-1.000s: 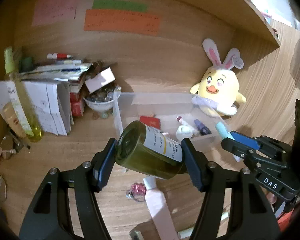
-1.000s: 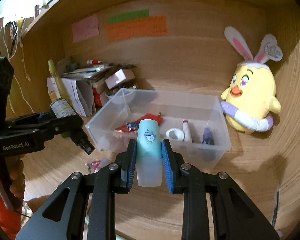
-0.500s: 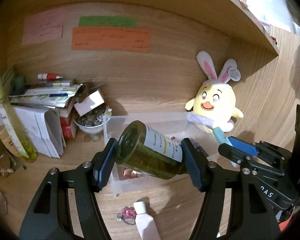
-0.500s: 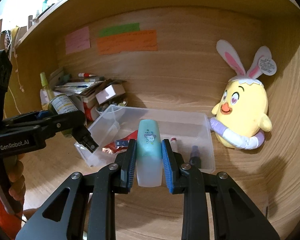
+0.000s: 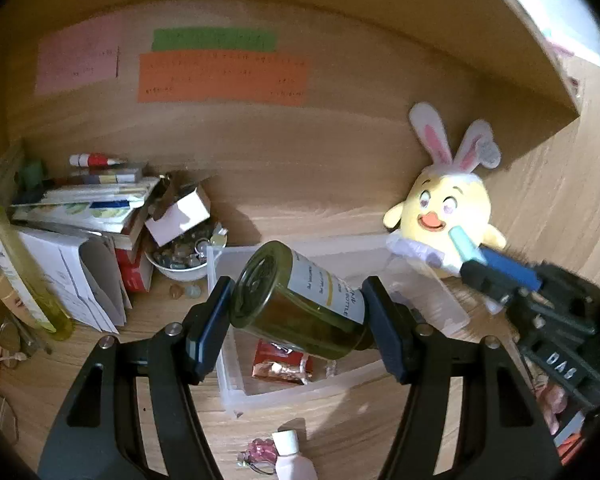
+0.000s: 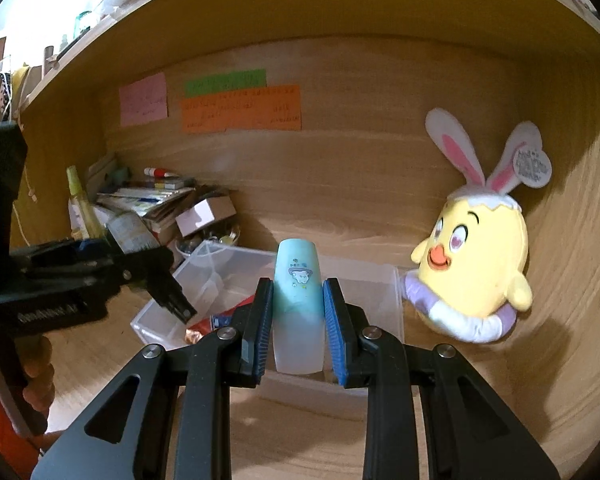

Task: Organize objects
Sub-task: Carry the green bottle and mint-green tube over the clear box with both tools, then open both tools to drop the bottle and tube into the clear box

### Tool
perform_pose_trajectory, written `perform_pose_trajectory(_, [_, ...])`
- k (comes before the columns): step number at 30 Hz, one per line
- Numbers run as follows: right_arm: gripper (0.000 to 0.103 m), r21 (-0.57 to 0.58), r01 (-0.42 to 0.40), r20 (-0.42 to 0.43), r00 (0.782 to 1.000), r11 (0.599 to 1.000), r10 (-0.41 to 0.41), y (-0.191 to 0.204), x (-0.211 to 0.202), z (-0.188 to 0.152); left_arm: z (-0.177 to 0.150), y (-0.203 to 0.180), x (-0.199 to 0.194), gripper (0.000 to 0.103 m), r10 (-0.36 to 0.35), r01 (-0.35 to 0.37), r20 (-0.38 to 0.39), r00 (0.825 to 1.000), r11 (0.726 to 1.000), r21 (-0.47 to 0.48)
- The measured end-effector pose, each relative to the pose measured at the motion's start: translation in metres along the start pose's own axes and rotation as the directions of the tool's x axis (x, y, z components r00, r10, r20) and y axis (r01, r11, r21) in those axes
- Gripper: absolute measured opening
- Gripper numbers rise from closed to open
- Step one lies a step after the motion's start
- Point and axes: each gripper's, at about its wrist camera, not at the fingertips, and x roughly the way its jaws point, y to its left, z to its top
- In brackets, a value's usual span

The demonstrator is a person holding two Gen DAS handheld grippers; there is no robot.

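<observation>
My left gripper [image 5: 300, 320] is shut on a dark green glass bottle [image 5: 296, 308] with a white label, held tilted above the clear plastic bin [image 5: 276, 396]. My right gripper [image 6: 298, 316] is shut on a teal and white tube [image 6: 298, 300] with a small cartoon print, held upright over the bin [image 6: 392, 292]. The bin holds a red packet [image 5: 280, 360]; the rest of its contents are hidden behind the bottle and tube. The right gripper also shows in the left wrist view [image 5: 496, 276], and the left gripper in the right wrist view [image 6: 140, 264].
A yellow chick plush with bunny ears [image 6: 476, 256] leans at the right of the bin. A pile of books and boxes [image 5: 84, 216], a bowl of small stones [image 5: 180, 256] and a tall yellow bottle [image 5: 16, 256] stand at the left. A pink tube [image 5: 290, 460] lies in front of the bin.
Both grippers have risen and pulled back with their loads, so the bin and the plush sit lower and farther in both views. Both grips are unchanged.
</observation>
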Motion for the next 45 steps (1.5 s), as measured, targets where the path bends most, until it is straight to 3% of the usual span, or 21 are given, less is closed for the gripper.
perform_pose_trajectory(5, [0.023,-0.002,-0.002,-0.01,1.0,1.0,0.002,-0.005,0.011,0.006,-0.002,0.003,0.019,0.064,0.002,-0.002,-0.044,0.999,1.0,-0.01])
perform_pose_trajectory(15, [0.023,0.022,0.008,-0.107,0.994,1.0,-0.006,-0.017,0.052,-0.005,-0.009,-0.003,0.054,0.064,0.013,-0.011,-0.126,0.992,1.0,0.012])
perform_pose_trajectory(29, [0.023,0.043,0.035,-0.202,0.979,0.998,-0.025,-0.029,0.086,-0.023,-0.017,-0.012,0.078,0.064,0.038,-0.03,-0.161,0.986,0.998,0.048])
perform_pose_trajectory(45, [0.023,0.037,0.051,-0.279,0.959,0.998,-0.039,-0.03,0.108,-0.035,-0.024,-0.016,0.087,0.065,0.002,0.01,-0.209,0.978,0.998,0.055])
